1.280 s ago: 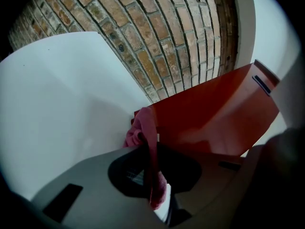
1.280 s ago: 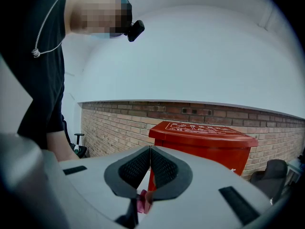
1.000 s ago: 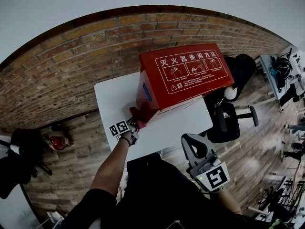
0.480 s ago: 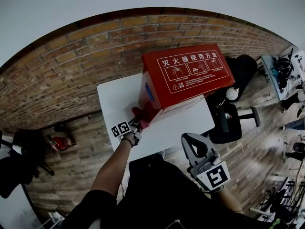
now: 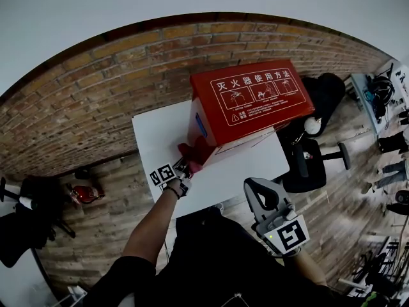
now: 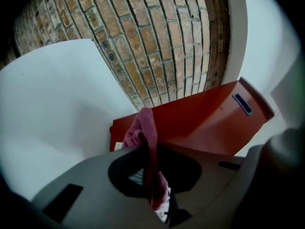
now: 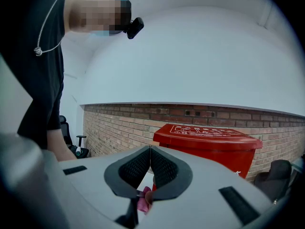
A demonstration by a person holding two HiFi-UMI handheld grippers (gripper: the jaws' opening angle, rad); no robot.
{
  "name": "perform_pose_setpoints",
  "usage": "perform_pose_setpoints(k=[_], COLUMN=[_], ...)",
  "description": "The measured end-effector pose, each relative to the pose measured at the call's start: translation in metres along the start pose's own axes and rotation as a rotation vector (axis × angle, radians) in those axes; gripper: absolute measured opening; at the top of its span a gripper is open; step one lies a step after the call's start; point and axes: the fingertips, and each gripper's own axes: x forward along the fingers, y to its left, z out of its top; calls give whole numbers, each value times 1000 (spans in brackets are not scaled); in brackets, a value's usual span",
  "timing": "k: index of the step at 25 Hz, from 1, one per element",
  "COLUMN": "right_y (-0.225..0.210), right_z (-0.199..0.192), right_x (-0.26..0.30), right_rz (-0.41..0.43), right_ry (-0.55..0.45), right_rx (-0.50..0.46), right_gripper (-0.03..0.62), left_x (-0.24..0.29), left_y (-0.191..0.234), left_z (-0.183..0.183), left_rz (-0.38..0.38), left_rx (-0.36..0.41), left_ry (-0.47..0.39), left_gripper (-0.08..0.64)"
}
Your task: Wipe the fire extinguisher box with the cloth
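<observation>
The red fire extinguisher box (image 5: 246, 104) stands on a white table (image 5: 156, 136) against a brick wall; its lid carries white Chinese print. My left gripper (image 5: 181, 167) is shut on a pink cloth (image 5: 195, 151) and presses it on the box's near left corner. In the left gripper view the cloth (image 6: 143, 130) hangs out between the jaws against the red side of the box (image 6: 200, 123). My right gripper (image 5: 261, 198) is held back over my body, jaws shut with nothing between them. The right gripper view shows the box (image 7: 207, 140) ahead.
A brick wall (image 5: 96, 88) runs behind the table. A black office chair (image 5: 307, 162) stands to the right of the table, by a second black chair (image 5: 326, 88). A small red extinguisher (image 5: 82, 194) lies on the wooden floor at left.
The left gripper and cloth have crept slightly right and up along the box's corner. The right gripper has stayed put.
</observation>
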Motion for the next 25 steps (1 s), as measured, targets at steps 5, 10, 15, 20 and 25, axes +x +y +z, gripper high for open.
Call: perform_pose_setpoints(k=[5,10,15,20,25], right_y=[2,2,2,3,3], right_z=[0,0,0,0,-1], right_x=[1,1,3,5,5], right_rz=[5,5,7,10,8], right_ry=[-6,-8,-11,-15,-14], right_rx=[4,6,10,14,17], right_gripper=[20,20,20,20,20], left_x=[-2,-4,-5,-8,-10], left_y=[-10,-21,-36,-48,-59], left_z=[4,6,8,11,13], left_rz=[-23,-47,-79,-105,-129], left_rx=[-3,-26,-47,-77,-102], left_ry=[-15,-33,-48,-69,-80], left_gripper=[87,87,87,87,86])
